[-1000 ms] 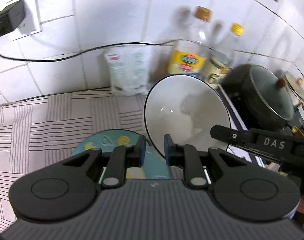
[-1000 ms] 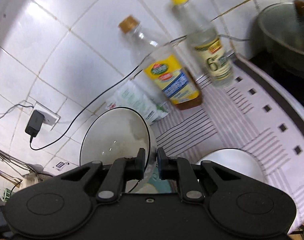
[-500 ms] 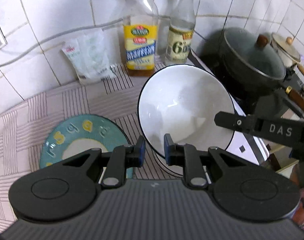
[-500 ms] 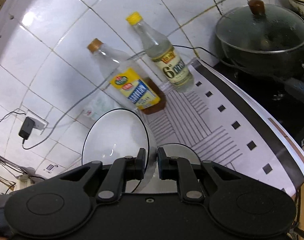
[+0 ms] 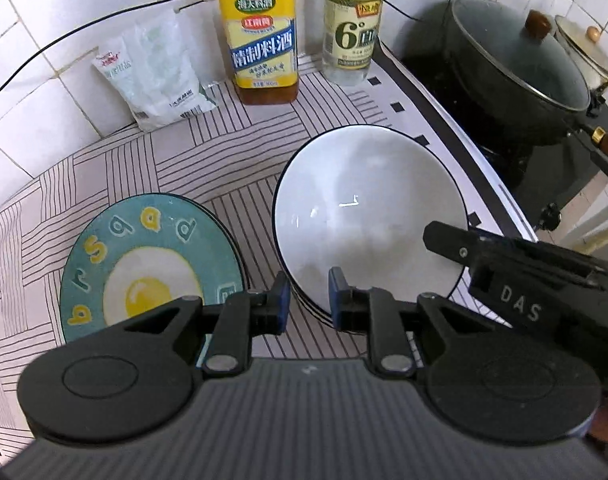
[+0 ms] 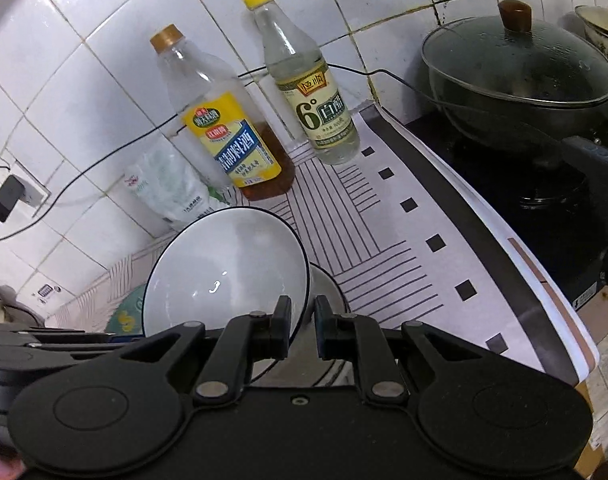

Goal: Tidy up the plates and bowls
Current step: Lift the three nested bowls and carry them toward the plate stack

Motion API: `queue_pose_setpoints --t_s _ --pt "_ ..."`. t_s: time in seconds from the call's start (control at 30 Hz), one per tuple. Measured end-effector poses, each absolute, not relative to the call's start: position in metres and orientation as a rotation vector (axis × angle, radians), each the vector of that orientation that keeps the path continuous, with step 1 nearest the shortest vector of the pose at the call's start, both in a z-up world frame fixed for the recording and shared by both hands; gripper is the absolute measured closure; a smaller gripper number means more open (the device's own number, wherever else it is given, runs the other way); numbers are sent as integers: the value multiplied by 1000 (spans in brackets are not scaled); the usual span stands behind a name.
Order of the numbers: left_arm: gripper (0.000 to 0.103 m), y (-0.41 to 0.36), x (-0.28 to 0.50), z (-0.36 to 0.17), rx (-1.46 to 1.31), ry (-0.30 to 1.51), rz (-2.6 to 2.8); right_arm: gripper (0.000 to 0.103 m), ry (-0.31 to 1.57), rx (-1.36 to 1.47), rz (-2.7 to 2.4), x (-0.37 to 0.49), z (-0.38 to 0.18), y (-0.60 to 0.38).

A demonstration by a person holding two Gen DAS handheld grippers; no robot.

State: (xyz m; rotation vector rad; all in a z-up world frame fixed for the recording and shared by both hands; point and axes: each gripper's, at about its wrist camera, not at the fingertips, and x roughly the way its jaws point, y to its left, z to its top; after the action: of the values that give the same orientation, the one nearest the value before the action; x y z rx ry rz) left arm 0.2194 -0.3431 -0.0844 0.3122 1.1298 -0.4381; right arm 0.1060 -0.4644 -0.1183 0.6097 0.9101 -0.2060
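Left gripper: clamped on near rim of white bowl.
Right gripper: pinching the same bowl's opposite rim.
White bowl: tilted, held just over a second bowl on the striped mat.
Teal egg plate: flat, just left of the bowls.
Back wall: two bottles, salt bag.
Far right: lidded wok.

A white bowl with a dark rim hangs tilted just above another bowl; left of them lies a teal fried-egg plate.
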Motion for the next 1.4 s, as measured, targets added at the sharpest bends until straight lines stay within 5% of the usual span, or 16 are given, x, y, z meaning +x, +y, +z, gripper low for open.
queue_pose_setpoints --t_s 0.53,0.77,1.4 --pt "74 -352 223 -104 296 1229 -425 88 900 320 -215 113 -122 -444" --pt "71 -345 229 -105 232 1255 -422 87 876 475 -202 107 -127 -464" --pt "66 -312 204 -58 58 1143 -428 66 761 346 -65 61 -59 -431"
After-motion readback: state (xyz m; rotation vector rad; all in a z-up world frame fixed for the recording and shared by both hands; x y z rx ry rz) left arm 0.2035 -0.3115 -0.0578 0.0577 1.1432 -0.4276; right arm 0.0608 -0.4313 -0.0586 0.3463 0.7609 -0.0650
